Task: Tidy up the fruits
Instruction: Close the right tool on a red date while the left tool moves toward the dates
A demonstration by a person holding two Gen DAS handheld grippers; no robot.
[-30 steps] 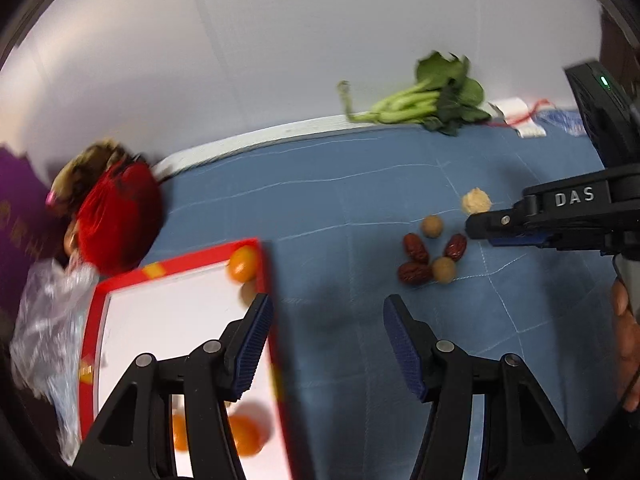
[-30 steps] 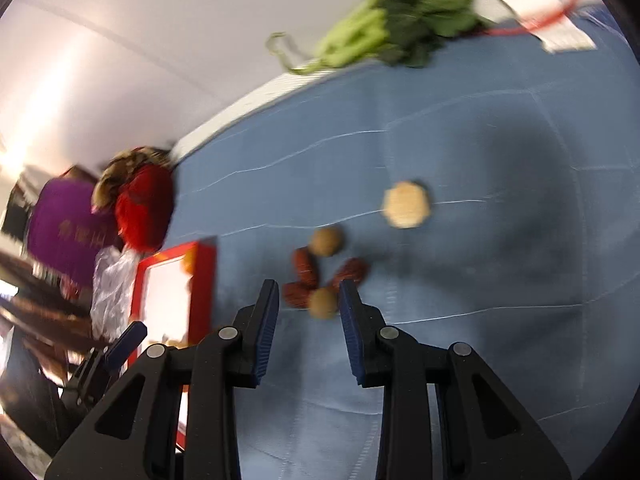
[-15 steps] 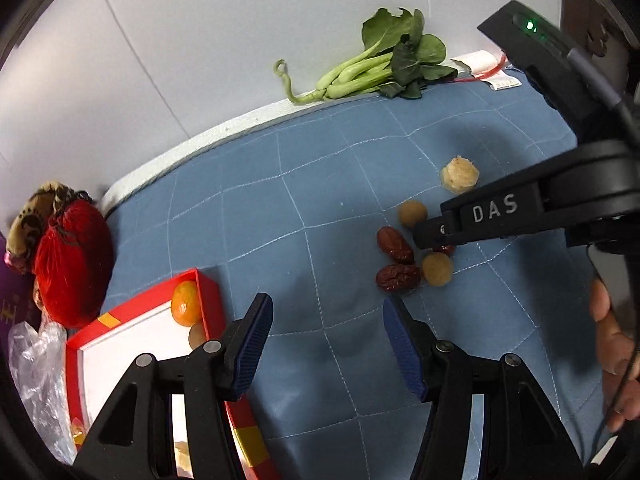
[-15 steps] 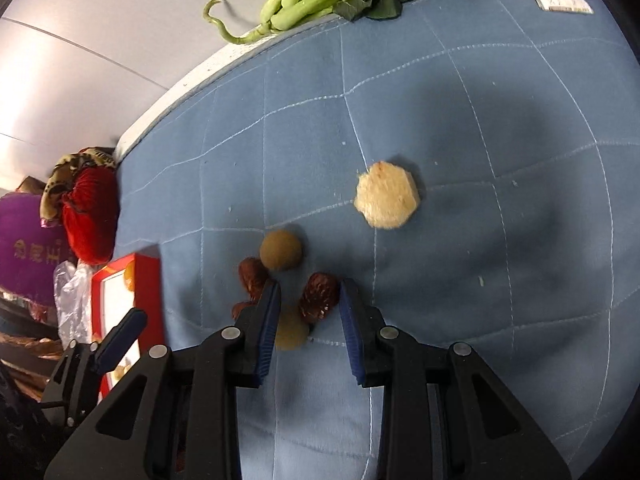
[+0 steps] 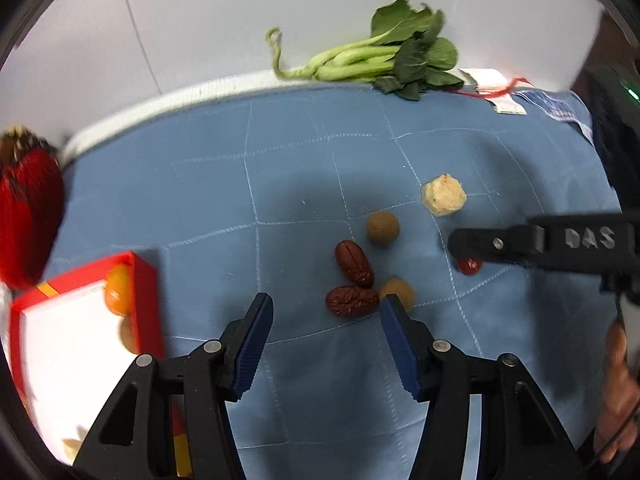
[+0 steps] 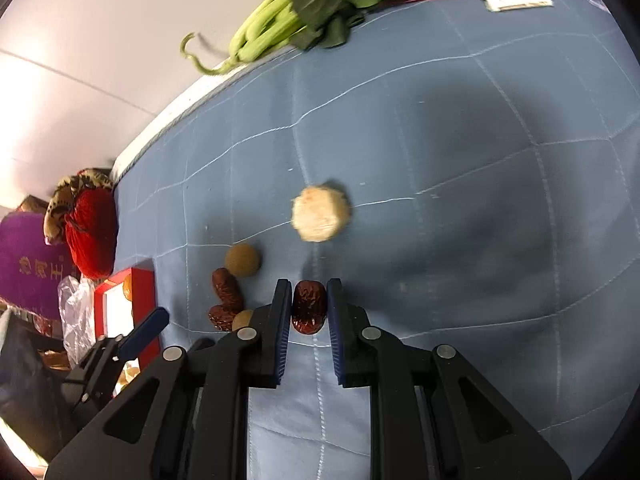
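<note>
right gripper (image 6: pixel 307 306): clamped on date (image 6: pixel 307 307), mid-mat (image 6: pixel 460 208) | left gripper (image 5: pixel 326 332): half open, closing, empty | red box (image 5: pixel 80 344), mat's left edge: orange fruit (image 5: pixel 118 290), brown fruit (image 5: pixel 129 334)

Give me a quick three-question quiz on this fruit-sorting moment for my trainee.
1. True or false: the right gripper is shut on a red date.
2. How many red dates lie loose beside the left gripper? A) two B) four
3. What orange fruit sits in the red box?

Key: 1 true. 2 A, the two loose dates. 3 a kumquat-like fruit.
</note>
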